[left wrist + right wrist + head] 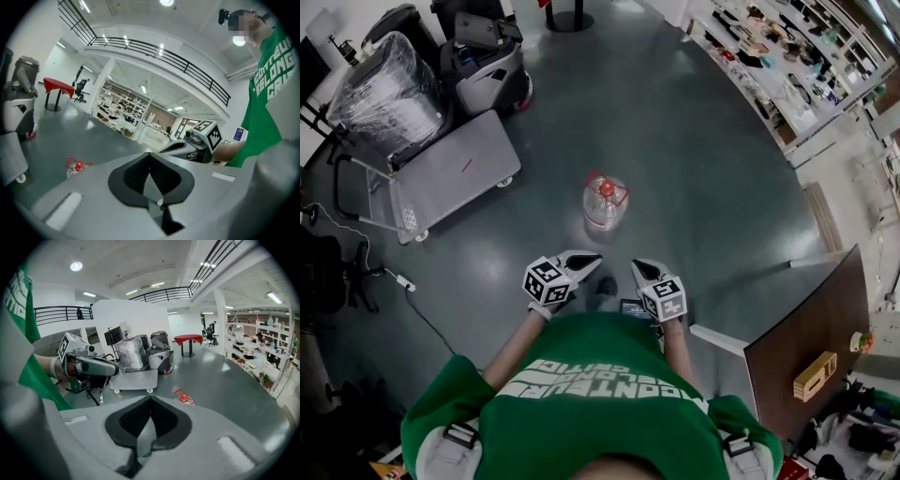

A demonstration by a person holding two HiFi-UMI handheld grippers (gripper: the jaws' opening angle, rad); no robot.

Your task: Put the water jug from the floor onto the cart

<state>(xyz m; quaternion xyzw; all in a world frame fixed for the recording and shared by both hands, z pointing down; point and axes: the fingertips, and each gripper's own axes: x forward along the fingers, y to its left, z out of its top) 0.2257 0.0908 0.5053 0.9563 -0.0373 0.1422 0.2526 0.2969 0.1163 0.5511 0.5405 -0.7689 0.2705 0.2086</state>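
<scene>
One water jug point(606, 200) (clear, red cap) upright on floor point(703, 178), ahead of both grippers, touching neither. Left gripper point(589, 258): jaws closed together, nothing held. Right gripper point(639, 266): same. One cart point(450, 173) left of jug, well apart. Jug contents: cannot tell.

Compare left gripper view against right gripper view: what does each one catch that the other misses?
Left gripper view only: the right gripper and the black head-mounted camera.
Right gripper view only: the left gripper, the plastic-wrapped bundle, and the whole deck of the grey flat platform cart; the left gripper view catches just a corner of it.
Both: the clear water jug with red cap on the floor, the red table, and each gripper's own jaws together with nothing between them.
</scene>
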